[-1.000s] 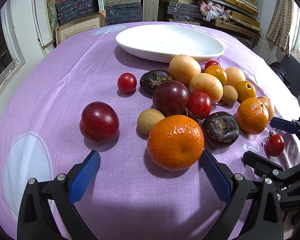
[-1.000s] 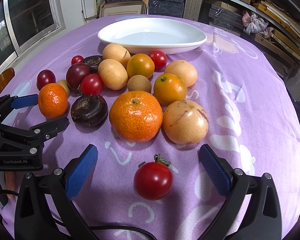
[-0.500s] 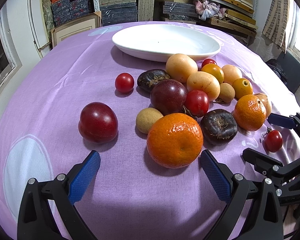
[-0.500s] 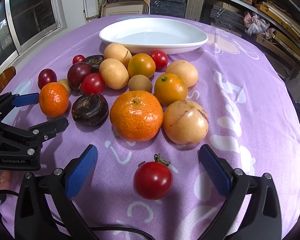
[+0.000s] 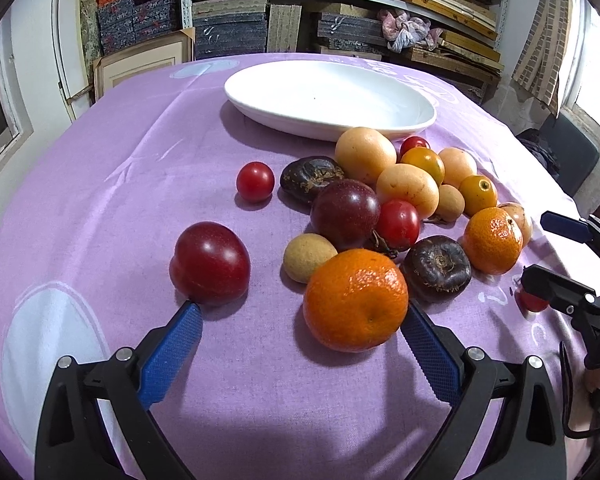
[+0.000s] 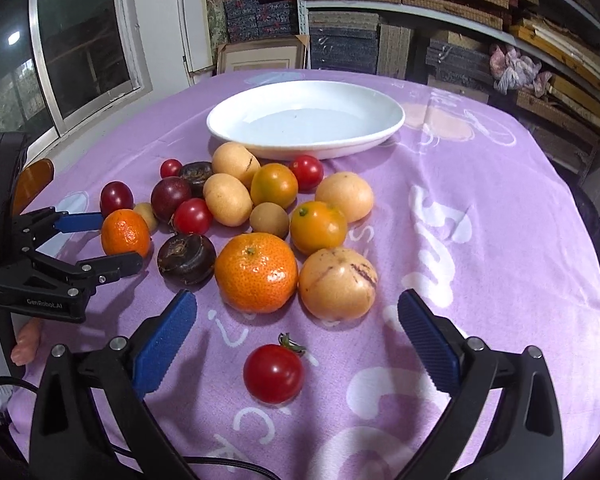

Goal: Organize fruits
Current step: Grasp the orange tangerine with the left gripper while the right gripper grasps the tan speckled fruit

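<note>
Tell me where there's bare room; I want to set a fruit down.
The white plate holds nothing. Bare purple cloth lies right of the fruit cluster, and more left of the red plum. Just below the plate is crowded.

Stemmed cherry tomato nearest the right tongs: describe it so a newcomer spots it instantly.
Start at the white plate on the purple tablecloth, then come past the fruit pile toward the camera. The cherry tomato sits alone between the open right tongs, the only red one with a green stem.
</note>
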Available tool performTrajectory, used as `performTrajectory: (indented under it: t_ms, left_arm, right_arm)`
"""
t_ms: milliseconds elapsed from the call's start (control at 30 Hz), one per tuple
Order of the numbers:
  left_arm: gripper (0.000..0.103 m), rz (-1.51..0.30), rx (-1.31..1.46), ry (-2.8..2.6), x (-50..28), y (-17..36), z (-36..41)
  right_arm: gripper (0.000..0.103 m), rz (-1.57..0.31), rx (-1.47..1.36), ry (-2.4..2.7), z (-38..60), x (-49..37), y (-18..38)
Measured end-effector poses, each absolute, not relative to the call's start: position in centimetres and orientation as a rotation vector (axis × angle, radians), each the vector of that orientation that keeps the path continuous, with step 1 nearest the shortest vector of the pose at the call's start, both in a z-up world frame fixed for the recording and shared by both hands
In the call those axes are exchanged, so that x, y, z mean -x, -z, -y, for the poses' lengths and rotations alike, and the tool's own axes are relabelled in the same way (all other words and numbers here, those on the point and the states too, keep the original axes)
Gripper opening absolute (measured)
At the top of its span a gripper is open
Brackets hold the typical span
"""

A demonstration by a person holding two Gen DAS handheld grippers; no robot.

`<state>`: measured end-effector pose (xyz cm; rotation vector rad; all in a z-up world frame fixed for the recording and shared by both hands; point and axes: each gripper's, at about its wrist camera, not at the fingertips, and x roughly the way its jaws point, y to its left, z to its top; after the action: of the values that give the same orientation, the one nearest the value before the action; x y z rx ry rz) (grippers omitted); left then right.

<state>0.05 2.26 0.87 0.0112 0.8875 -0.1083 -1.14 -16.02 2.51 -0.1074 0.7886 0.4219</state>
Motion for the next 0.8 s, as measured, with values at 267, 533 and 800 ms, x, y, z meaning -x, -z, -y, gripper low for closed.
performTrajectory:
  t_ms: [267, 533, 800]
  left_arm:
    - [0.069, -0.868, -0.034, 0.180, 0.5, -1.2, -1.6]
    - [0.056, -0.839, 0.004, 0.221, 1.0, -1.7, -1.6]
    - [0.048, -0.822, -0.056, 0.218, 1.6, -1.6, -0.5]
  right_arm:
    - [0.075, -0.815, 0.068, -0.445, 16.8, 0.7, -2.5]
    - [0.075, -0.814, 0.045, -0.448, 17.5, 0.6, -2.8]
    - [0.075, -0.808, 0.070, -0.446, 17.7, 1.6, -2.7]
